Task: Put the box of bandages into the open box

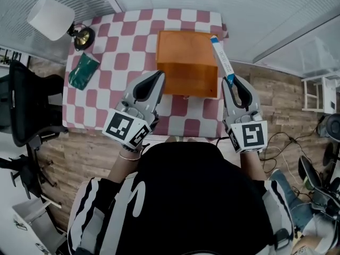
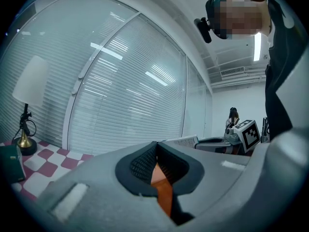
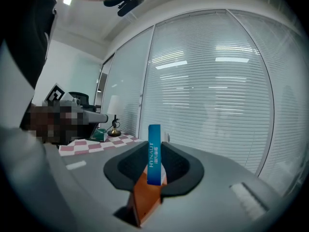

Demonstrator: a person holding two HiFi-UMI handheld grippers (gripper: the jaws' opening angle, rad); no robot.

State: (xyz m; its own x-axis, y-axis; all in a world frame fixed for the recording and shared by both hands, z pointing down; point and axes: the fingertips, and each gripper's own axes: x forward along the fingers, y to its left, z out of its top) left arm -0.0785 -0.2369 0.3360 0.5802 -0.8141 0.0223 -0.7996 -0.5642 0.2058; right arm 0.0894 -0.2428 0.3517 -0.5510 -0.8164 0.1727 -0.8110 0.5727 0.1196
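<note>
The orange open box point(image 1: 186, 62) stands in the middle of the table with the pink and white checked cloth point(image 1: 117, 41). My right gripper point(image 1: 229, 79) is shut on the slim white and blue box of bandages point(image 1: 220, 56), which it holds at the orange box's right edge. In the right gripper view the bandage box point(image 3: 154, 153) stands on edge between the pads, with the orange box point(image 3: 145, 202) below. My left gripper point(image 1: 158, 77) hovers at the box's left front corner. Its pads point(image 2: 145, 163) meet, and orange shows in the gap beneath them.
A white lamp point(image 1: 51, 17) with a brass foot point(image 1: 83, 36) and a green packet point(image 1: 83, 70) sit at the table's left end. A black chair point(image 1: 26, 105) stands left of the table. A white rack point(image 1: 319, 92) and cables are on the right. Blinds run behind.
</note>
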